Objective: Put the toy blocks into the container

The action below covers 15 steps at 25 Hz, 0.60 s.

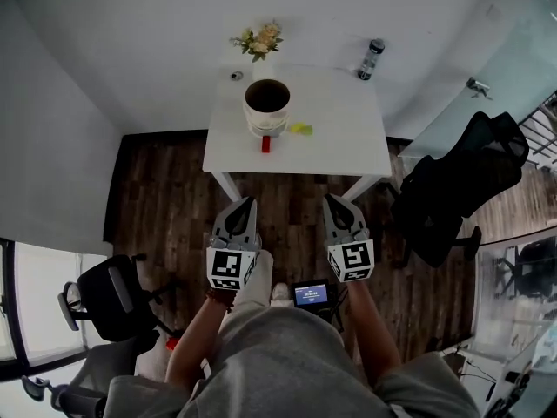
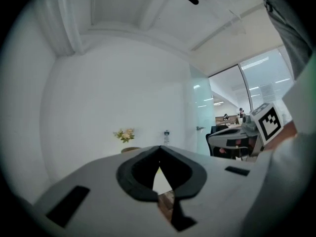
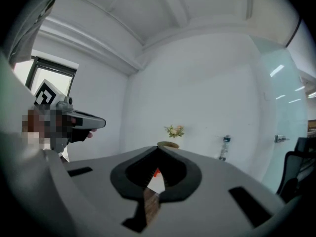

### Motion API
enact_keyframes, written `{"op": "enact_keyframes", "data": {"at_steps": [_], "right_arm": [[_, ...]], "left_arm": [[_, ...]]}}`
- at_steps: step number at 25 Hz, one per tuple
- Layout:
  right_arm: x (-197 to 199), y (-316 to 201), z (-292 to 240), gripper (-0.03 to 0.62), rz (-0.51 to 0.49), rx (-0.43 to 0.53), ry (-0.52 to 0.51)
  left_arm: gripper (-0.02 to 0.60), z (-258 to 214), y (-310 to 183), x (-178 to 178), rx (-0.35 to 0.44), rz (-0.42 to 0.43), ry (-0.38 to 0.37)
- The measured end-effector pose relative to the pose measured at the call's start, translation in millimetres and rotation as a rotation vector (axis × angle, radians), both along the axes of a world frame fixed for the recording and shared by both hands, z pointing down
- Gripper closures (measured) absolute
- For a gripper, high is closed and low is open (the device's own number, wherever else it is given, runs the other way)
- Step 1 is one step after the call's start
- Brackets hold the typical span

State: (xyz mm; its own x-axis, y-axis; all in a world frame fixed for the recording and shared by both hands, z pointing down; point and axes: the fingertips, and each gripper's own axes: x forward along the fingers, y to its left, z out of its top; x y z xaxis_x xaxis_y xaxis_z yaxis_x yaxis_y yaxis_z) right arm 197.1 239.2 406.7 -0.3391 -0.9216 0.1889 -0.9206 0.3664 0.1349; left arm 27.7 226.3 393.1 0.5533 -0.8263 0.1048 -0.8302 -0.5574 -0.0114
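On the white table [image 1: 348,138] stands a white container [image 1: 267,104] with a dark inside. Just in front of it lie a red block [image 1: 266,144] and a yellow-green block [image 1: 300,129]. My left gripper [image 1: 247,200] and right gripper [image 1: 332,199] hover side by side above the wooden floor, short of the table's near edge. Both are shut with nothing between the jaws. In the right gripper view the red block [image 3: 156,172] shows through the jaw gap, with the container's rim [image 3: 168,144] beyond. The left gripper view shows its closed tips [image 2: 159,148] pointing at the table.
A flower bunch [image 1: 258,40], a water bottle [image 1: 370,59] and a small round object [image 1: 237,75] sit at the table's far edge. One black office chair [image 1: 461,181] stands to the right, another [image 1: 109,299] to the left. A small screen [image 1: 312,294] is near the person's legs.
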Motion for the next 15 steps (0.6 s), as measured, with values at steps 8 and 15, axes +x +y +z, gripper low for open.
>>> {"op": "enact_keyframes", "data": {"at_steps": [8,15], "right_arm": [[10,-99,16,0.592,0.033,-0.07,0.062],[15,-183,39,0.592,0.104,-0.142,0.099]], "left_arm": [[0.575,5,-108,18,-0.002,0.076,0.03],[0.575,13,-190,2,-0.025,0.127,0.035]]}}
